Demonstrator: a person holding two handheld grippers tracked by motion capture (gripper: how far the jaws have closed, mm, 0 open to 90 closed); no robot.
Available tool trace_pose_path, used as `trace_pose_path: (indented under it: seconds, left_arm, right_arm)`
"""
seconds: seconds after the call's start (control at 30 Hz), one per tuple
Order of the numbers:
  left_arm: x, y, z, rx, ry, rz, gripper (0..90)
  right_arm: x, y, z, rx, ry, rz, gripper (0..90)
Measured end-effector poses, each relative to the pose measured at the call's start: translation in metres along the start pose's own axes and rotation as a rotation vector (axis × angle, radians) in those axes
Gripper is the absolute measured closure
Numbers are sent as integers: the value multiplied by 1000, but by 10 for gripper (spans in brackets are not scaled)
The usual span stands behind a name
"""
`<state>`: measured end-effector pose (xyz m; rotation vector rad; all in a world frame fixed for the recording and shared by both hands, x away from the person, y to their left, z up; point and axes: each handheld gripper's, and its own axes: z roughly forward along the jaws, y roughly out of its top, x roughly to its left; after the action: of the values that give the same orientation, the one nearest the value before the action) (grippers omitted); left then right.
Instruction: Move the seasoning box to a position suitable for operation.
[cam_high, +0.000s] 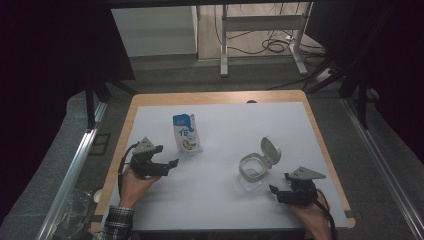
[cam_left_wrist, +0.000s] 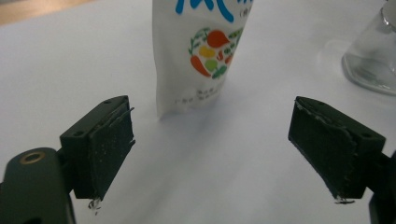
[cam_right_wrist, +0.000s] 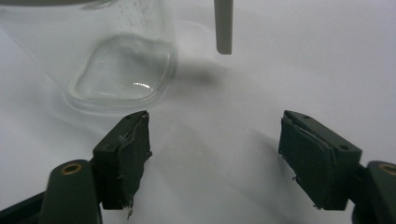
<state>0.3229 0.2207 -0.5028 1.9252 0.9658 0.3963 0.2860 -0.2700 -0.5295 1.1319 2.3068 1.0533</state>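
A white pouch (cam_high: 187, 133) with blue lettering and a vegetable print stands upright on the white mat, left of centre. My left gripper (cam_high: 171, 163) sits just below and left of it, open, with nothing between its jaws. In the left gripper view the pouch (cam_left_wrist: 201, 51) stands a short way beyond the pads (cam_left_wrist: 109, 147). A clear glass jar (cam_high: 252, 171) with its hinged lid (cam_high: 270, 150) flipped up stands right of centre. My right gripper (cam_high: 274, 190) is open just in front of the jar (cam_right_wrist: 116, 56), with nothing between its jaws.
The white mat (cam_high: 220, 200) covers most of a wooden table (cam_high: 150, 99). A metal rail (cam_high: 70, 170) runs along the left side. Beyond the table are a desk frame (cam_high: 260, 30) and cables on the floor.
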Motion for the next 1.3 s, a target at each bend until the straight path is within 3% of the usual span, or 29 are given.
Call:
trace_pose_path:
  seconds: [0.07, 0.3, 0.6, 0.83, 1.3]
  left_arm:
    - [2, 2, 1, -15, -1, 0, 142]
    - [14, 9, 6, -82, -32, -7, 149]
    - [20, 18, 14, -108, -32, 27, 160]
    - [24, 26, 21, -135, -49, 37, 215]
    - [35, 38, 33, -194, -129, 48, 383]
  right_arm:
    - [0, 1, 2, 25, 2, -1, 226]
    - [4, 1, 4, 33, -22, -32, 217]
    - [5, 0, 4, 37, -27, -39, 214]
    - [5, 0, 4, 37, -28, -41, 214]
    - [5, 0, 5, 33, -28, -42, 214]
